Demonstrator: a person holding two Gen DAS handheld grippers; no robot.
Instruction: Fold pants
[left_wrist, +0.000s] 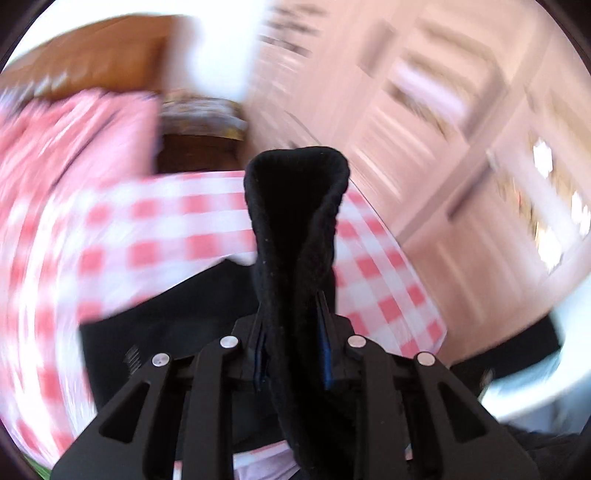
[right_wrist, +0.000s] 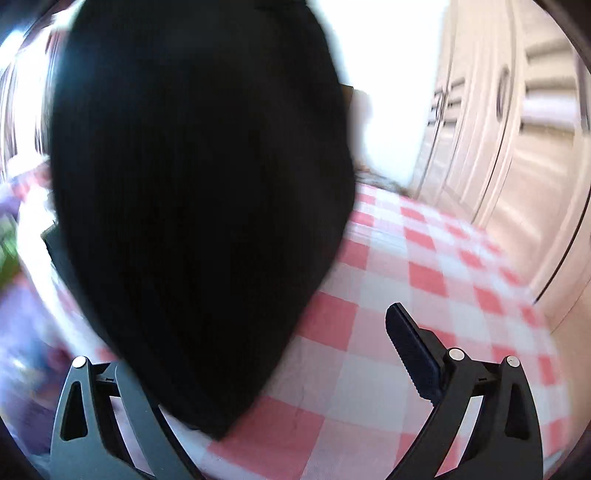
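This is looking like a bedroom in a home. A red-and-white checked sheet (right_wrist: 424, 280) is covering a wide soft surface, a matching checked pillow (left_wrist: 70, 144) is lying at its far end against a wooden headboard (left_wrist: 96, 62), and tall cream panelled wardrobe doors (right_wrist: 517, 147) are standing just beside the bed, with daylight glaring in behind.

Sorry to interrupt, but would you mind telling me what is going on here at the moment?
A person is folding black pants on a surface covered with a red and white checked cloth, using a handheld gripper in each hand. The left gripper is shut on a bunched fold of the pants. The right gripper is open, with the dark fabric draped in front of its left side, hiding that finger. Both views are blurred. Pale cabinet doors stand behind.
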